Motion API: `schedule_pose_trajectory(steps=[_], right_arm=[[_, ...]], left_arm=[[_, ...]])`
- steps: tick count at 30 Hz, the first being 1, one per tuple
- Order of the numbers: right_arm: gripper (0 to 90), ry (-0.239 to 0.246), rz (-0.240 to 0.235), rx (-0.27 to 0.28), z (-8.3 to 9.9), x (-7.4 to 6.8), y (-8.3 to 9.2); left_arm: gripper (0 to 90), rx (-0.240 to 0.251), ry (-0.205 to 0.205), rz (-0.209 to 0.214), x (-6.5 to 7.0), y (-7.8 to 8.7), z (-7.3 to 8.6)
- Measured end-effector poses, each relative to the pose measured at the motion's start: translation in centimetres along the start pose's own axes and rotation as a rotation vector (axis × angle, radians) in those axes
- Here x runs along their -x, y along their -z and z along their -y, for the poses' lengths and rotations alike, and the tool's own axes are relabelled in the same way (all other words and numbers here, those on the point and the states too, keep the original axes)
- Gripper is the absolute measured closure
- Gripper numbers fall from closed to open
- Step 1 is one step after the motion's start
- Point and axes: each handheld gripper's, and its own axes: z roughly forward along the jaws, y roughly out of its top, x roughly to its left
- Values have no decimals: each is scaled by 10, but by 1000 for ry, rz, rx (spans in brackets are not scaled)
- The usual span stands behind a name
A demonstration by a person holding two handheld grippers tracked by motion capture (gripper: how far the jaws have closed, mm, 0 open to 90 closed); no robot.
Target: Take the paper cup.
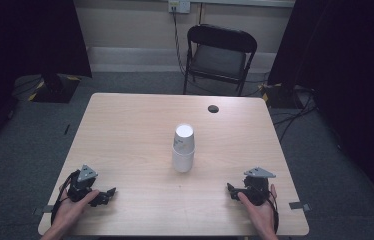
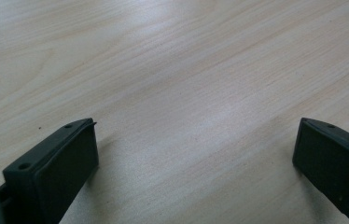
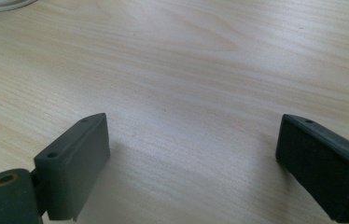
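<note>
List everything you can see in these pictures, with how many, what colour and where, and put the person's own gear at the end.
paper cups: a stack of at least two, exact number unclear, white, upside down near the middle of the table
table: one, light wood, centre of the high view
cable hole: one, dark, in the tabletop near its far right corner
folding chair: one, black, behind the table's far edge
wall socket: one, white, on the far wall, with a cable hanging from it
left gripper: one, black, near left of the table, jaws open
right gripper: one, black, near right of the table, jaws open
</note>
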Motion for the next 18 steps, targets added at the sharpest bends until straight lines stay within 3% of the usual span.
schedule_pose_trajectory(steps=[12, 18], right_arm=[[121, -21, 18, 4, 0, -2, 0], [175, -21, -37, 21, -2, -7, 5]], left_arm=[[0, 0, 0, 1, 0, 0, 0], [0, 0, 0, 1, 0, 0, 0]])
